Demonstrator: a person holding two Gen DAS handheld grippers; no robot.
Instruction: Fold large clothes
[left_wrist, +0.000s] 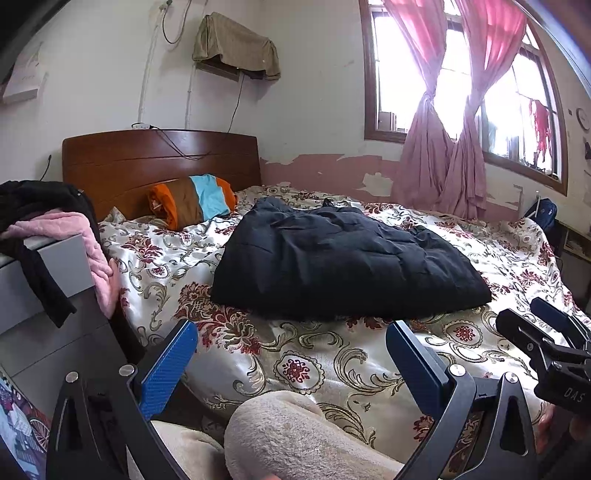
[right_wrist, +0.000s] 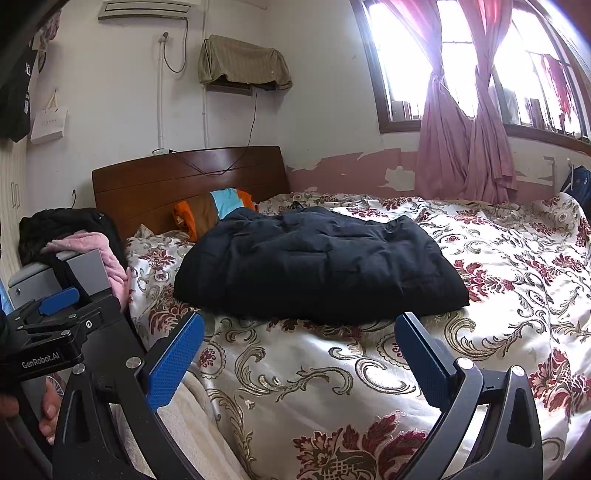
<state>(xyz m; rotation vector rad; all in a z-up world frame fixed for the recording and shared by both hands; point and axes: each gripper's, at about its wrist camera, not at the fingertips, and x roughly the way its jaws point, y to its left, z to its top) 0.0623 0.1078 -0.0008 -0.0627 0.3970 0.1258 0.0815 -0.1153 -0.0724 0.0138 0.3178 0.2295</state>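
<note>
I've got the left gripper (left_wrist: 291, 339) with fingers spread wide, nothing between them, and the right gripper (right_wrist: 299, 332) just the same, both held above the near edge of the bed (right_wrist: 498, 295). The black jacket (right_wrist: 314, 262) lies folded in a bundle on the flowered bedspread (left_wrist: 314, 365), mid-bed, apart from both grippers, a striped pillow (left_wrist: 192, 199) behind it by the headboard (left_wrist: 159, 158).

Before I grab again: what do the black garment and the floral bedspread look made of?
Black garment: looks like padded, quilted synthetic, matte; stitched panels and puffy bulk suggest it. Floral bedspread: probably satin-like woven fabric; it gleams under window light, so likely slippery. Both guesses from looks alone.
</note>
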